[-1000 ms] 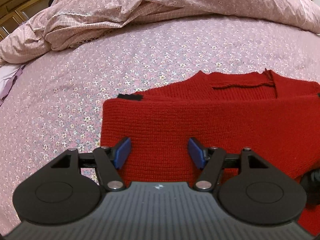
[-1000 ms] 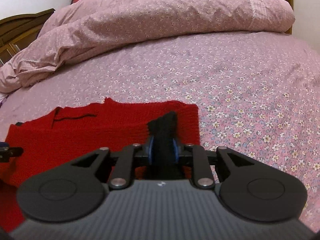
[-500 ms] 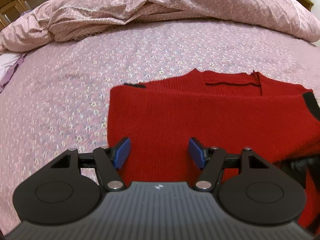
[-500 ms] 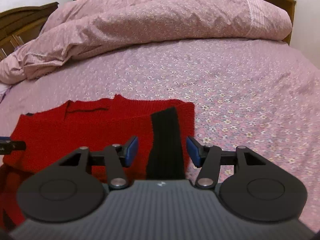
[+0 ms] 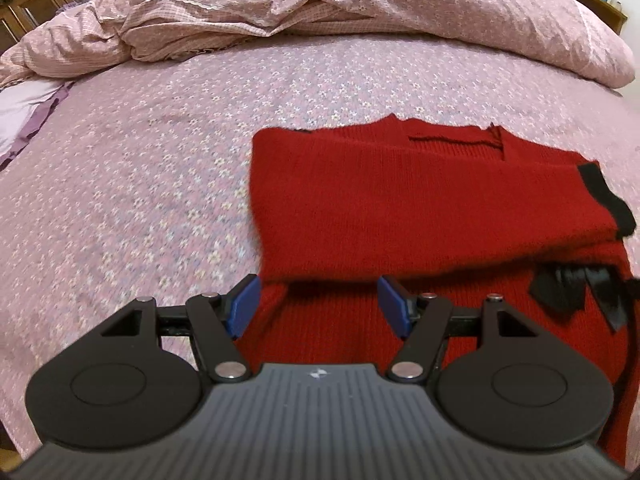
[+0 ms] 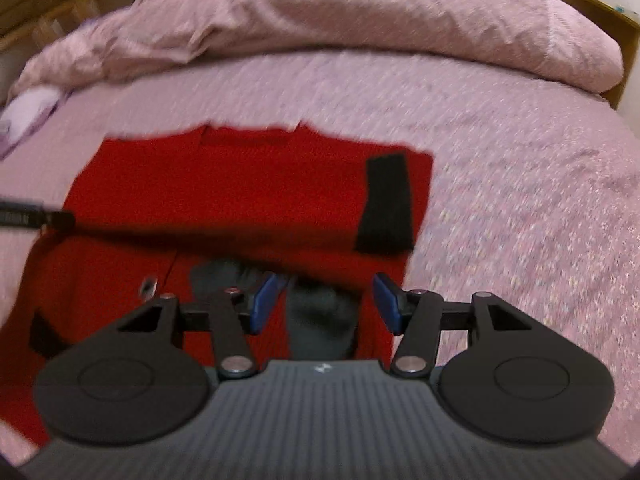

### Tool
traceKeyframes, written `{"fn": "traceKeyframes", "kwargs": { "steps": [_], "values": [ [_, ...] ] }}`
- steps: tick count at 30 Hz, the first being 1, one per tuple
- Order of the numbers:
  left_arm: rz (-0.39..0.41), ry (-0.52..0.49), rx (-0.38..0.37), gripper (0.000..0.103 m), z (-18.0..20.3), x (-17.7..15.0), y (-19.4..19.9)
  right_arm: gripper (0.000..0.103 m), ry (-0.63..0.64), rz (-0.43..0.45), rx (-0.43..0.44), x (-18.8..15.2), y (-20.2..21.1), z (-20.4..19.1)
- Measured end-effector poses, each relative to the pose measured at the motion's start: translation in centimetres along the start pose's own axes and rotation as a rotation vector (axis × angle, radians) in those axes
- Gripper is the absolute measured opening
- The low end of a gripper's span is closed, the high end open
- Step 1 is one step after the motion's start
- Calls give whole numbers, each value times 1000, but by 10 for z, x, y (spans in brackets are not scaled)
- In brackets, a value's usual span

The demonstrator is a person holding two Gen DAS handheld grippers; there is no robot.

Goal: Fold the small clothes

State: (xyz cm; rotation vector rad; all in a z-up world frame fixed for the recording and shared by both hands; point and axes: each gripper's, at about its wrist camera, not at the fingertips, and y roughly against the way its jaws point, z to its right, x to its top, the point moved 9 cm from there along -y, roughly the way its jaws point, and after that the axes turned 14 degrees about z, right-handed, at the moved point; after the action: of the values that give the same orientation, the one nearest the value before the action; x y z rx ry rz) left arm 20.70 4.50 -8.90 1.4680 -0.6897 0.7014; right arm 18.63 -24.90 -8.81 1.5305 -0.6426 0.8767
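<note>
A red knit sweater (image 5: 400, 200) (image 6: 220, 192) lies flat on the pink floral bed sheet (image 5: 120, 180). One sleeve is folded across its chest and ends in a black cuff (image 5: 600, 196) (image 6: 386, 204) near the sweater's right side. My left gripper (image 5: 318, 306) hovers open over the sweater's lower left part, just below the folded sleeve's edge, with nothing between its blue pads. My right gripper (image 6: 326, 306) is open above the lower right part, below the cuff, holding nothing. A dark patch (image 6: 320, 316) on the sweater shows between its fingers.
A bunched pink duvet (image 5: 320, 0) (image 6: 360, 20) fills the far side of the bed. A wooden headboard (image 6: 600, 12) rises behind it. A pale purple cloth (image 5: 20, 112) lies at the left edge. Floral sheet extends left and right of the sweater.
The right gripper opened and let go of the black cuff, which now lies on the sweater. Both grippers drew back toward me and rose, showing more of the sweater.
</note>
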Motion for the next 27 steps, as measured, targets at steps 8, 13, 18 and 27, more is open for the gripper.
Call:
{"fn": "traceKeyframes", "kwargs": {
  "steps": [8,13,18,27],
  "values": [
    [-18,7,27,70,-17,-42,38,55,75,-48,-10,-36,34,-15],
    [-40,13,49,70,-28,-73,58,55,102,-59,-18,-58,55,-23],
    [-62,17,48,70,-34,-96,73,58,95,-63,-31,-77,70,-24],
    [-77,41,-2,70,-36,-124,83,70,49,-74,-59,-103,83,-20]
  ]
}}
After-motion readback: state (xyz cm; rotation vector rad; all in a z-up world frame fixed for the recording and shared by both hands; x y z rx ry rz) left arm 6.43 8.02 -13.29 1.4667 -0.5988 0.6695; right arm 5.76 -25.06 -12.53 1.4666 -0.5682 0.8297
